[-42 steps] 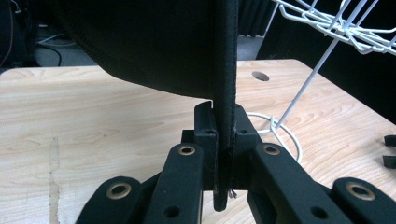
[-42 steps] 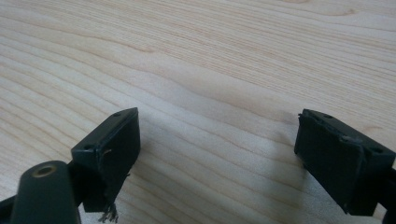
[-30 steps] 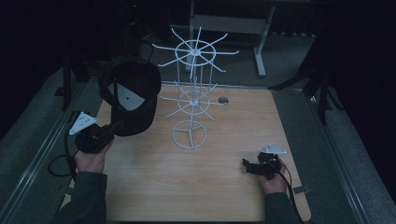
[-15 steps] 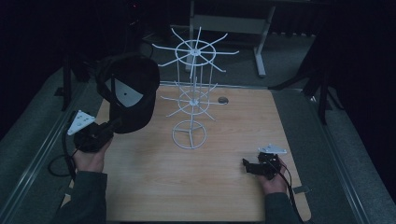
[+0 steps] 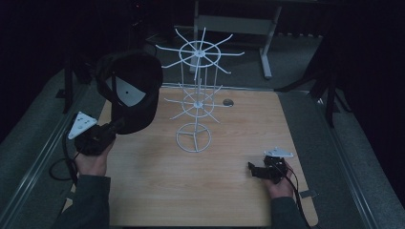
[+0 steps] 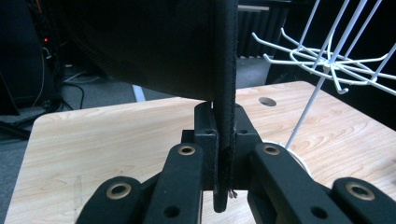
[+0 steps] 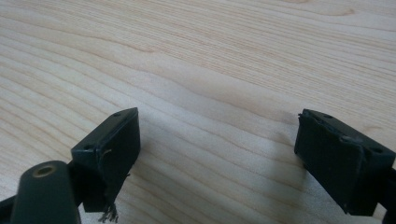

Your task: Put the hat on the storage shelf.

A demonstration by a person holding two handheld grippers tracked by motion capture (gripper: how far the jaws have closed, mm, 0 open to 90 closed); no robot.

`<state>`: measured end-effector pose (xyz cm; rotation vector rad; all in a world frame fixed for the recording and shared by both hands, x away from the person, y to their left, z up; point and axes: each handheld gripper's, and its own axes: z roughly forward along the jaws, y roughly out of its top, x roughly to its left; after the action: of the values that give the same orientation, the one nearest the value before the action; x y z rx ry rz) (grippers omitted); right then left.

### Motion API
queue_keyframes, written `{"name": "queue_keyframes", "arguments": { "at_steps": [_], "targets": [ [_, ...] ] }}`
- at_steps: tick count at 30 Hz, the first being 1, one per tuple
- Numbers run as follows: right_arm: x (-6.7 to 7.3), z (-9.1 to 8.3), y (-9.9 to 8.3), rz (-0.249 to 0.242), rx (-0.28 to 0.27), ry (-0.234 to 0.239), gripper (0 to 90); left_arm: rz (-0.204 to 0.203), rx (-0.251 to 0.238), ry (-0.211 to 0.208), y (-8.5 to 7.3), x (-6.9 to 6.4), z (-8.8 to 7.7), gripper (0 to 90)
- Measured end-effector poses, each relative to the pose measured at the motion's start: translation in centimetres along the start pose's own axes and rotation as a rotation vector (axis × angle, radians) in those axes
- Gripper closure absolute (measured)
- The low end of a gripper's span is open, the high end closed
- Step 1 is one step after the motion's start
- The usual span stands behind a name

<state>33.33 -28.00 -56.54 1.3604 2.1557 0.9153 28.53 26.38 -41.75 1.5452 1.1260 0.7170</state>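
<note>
At the left, the left gripper [image 5: 117, 126] is clamped on the brim edge of a black cap [image 5: 131, 90], the jaws pinching the stiff rim so the cap stands up off the table [image 5: 229, 200] with its open underside and white inner label facing the camera. Holding it by the brim seems meant to leave the crown free to go over a prong. Just right of the cap stands the white wire rack [image 5: 196, 95], its arms bare and its ring base on the wood. Well to the right, the right gripper [image 5: 251, 170] rests low on the table, jaws spread wide and empty, apparently parked out of the way.
</note>
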Motion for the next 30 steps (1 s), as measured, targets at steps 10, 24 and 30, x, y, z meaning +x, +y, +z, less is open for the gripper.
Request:
{"name": "queue_keyframes", "arguments": {
  "at_steps": [10, 24, 30],
  "targets": [
    [-0.01, 0.0, 0.0, -0.001, 0.0, 0.0, 14.1, 0.016, -0.024, 0.005, 0.27, -0.42, -0.26, 86.2],
    [0.0, 0.0, 0.0, 0.0, 0.0, 0.0, 14.2, 0.026, -0.039, 0.013, 0.55, -0.63, -0.57, 86.2],
    [0.0, 0.0, 0.0, 0.0, 0.0, 0.0, 14.2, 0.028, -0.05, 0.015, 0.73, -0.83, -0.66, 86.2]
  ]
}}
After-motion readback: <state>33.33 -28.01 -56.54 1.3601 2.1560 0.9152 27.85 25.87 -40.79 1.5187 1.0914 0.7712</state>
